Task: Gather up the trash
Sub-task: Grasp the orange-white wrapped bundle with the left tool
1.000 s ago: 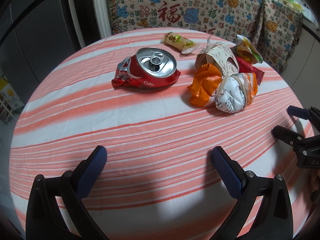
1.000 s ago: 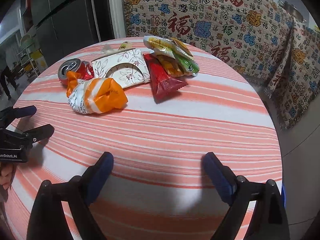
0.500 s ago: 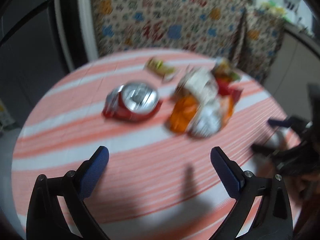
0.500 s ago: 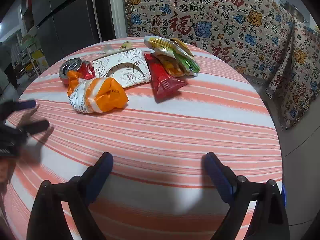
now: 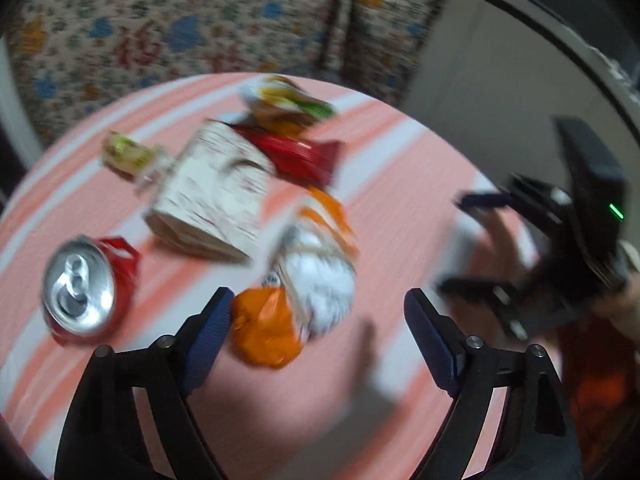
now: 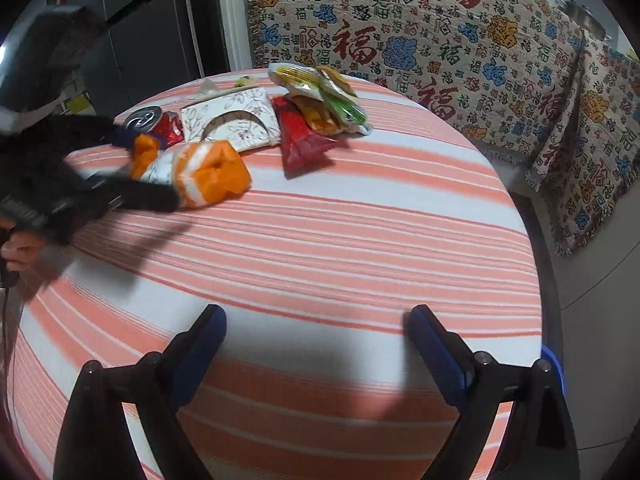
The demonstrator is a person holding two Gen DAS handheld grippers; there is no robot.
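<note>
Trash lies on a round table with an orange-striped cloth (image 6: 360, 240). An orange-and-white crumpled wrapper (image 5: 296, 288) (image 6: 200, 176) lies just ahead of my open left gripper (image 5: 320, 336), near its left finger. A crushed red cola can (image 5: 80, 288) (image 6: 154, 124) lies to its left. A flattened white floral carton (image 5: 212, 200) (image 6: 236, 124), a red packet (image 5: 296, 152) (image 6: 300, 140) and yellow-green packets (image 5: 288, 104) (image 6: 320, 96) lie farther back. My right gripper (image 6: 316, 344) is open and empty over the near table edge. The left wrist view is blurred.
A small yellow-green wrapper (image 5: 124, 154) lies at the far left of the pile. A patterned cloth with red characters (image 6: 440, 40) hangs behind the table. A dark fridge (image 6: 152, 32) stands at the back left. The right gripper shows in the left wrist view (image 5: 472, 244).
My left gripper has swung right and forward, up to the orange-and-white wrapper; the can now lies to its left. The right gripper has stayed still.
</note>
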